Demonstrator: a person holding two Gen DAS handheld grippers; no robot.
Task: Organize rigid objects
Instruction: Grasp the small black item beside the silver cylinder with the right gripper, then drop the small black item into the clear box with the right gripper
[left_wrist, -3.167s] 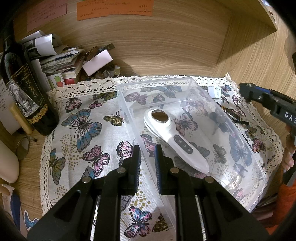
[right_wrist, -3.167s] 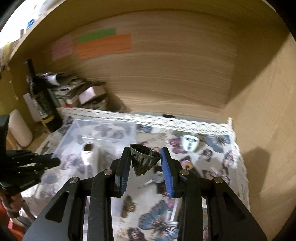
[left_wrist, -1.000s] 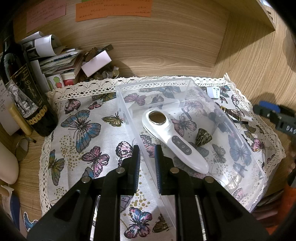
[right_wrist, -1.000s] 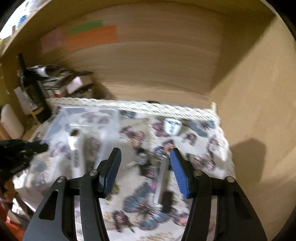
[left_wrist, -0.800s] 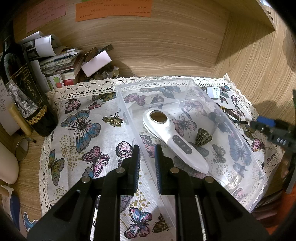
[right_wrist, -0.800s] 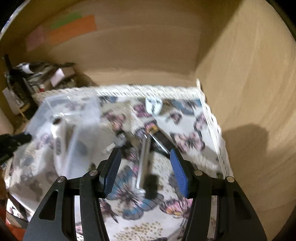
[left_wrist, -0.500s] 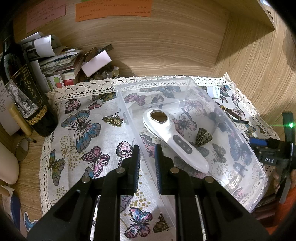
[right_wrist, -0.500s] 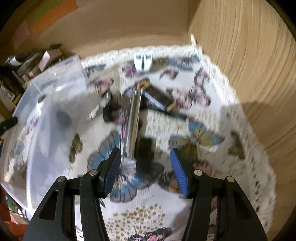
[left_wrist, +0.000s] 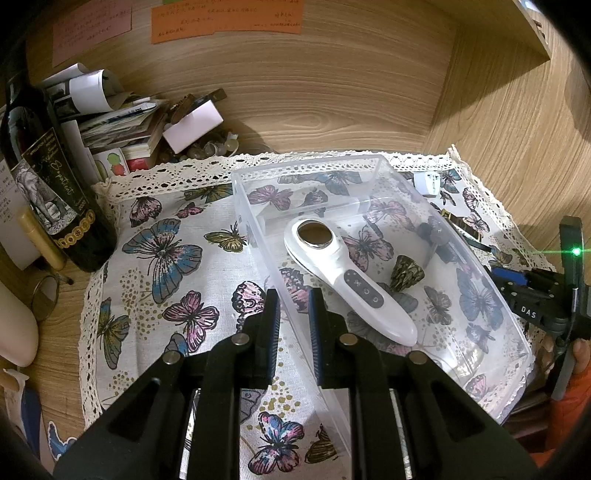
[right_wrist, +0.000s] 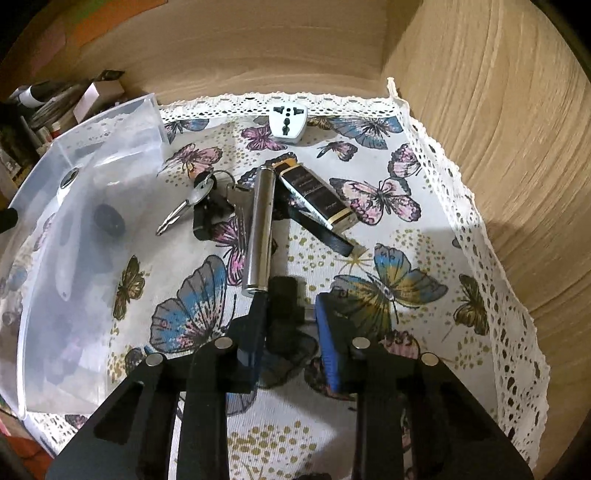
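A clear plastic box (left_wrist: 369, 168) lies on the butterfly cloth and holds a white handheld device (left_wrist: 343, 284) and a small dark bell-shaped piece (left_wrist: 406, 272). My left gripper (left_wrist: 293, 310) is shut on the box's near left wall. My right gripper (right_wrist: 290, 314) is open, low over a small black block (right_wrist: 282, 295) on the cloth, which sits between its fingers. Just beyond lie a silver cylinder (right_wrist: 260, 225), keys (right_wrist: 192, 201), a black-and-gold lighter-like case (right_wrist: 317, 194) and a white plug adapter (right_wrist: 286, 122). The box (right_wrist: 122, 107) stands to the left.
A wine bottle (left_wrist: 48, 177) and a heap of papers and boxes (left_wrist: 122, 122) stand at the back left. Wooden walls close the back and right. The lace cloth edge (right_wrist: 491, 258) runs along the right wall.
My right gripper let the bell-shaped piece go into the box, then swung right and down over the loose items; it is now around the black block. The left gripper has not moved.
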